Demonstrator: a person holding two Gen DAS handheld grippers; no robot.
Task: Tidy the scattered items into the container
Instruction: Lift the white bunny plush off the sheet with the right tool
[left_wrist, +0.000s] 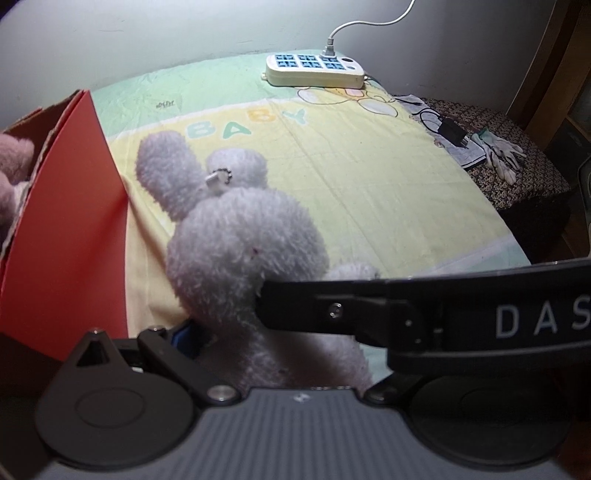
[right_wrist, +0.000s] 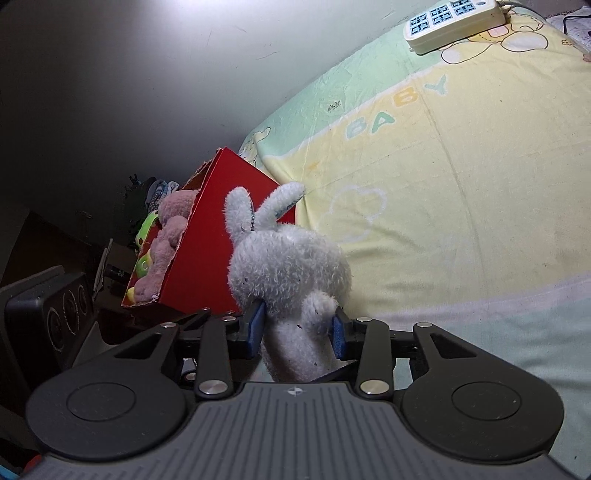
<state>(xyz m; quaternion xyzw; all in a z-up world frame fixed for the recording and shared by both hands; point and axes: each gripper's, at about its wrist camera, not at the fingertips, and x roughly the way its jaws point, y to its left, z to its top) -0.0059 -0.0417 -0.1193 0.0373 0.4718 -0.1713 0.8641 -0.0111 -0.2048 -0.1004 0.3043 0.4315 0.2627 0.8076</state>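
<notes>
The right gripper (right_wrist: 298, 328) is clenched on the lower body of a white plush rabbit (right_wrist: 288, 273); both blue pads (right_wrist: 256, 326) press into the fur. The rabbit is upright, ears up, just beside the near wall of the red cardboard box (right_wrist: 207, 243), which stands on the bed (right_wrist: 461, 206). A pink plush toy (right_wrist: 168, 236) and a green-yellow toy (right_wrist: 146, 230) already lie in the box.

The left gripper (left_wrist: 229, 325) is spread wide. In its own view the rabbit's body fills the gap between its fingers, and the right gripper's arm crosses in front. Whether the left pads touch the fur cannot be told.

Judgement — the rabbit is in transfer and not yet over the box opening.

Risks:
- The grip is low on soft, yielding stuffing; the heavy head could tip the toy or let it slide out.
- The rabbit sits beside the box wall — a sideways move without lift could catch the ears on the torn rim or push the box.
- The two grippers are crowded together and could collide.
</notes>
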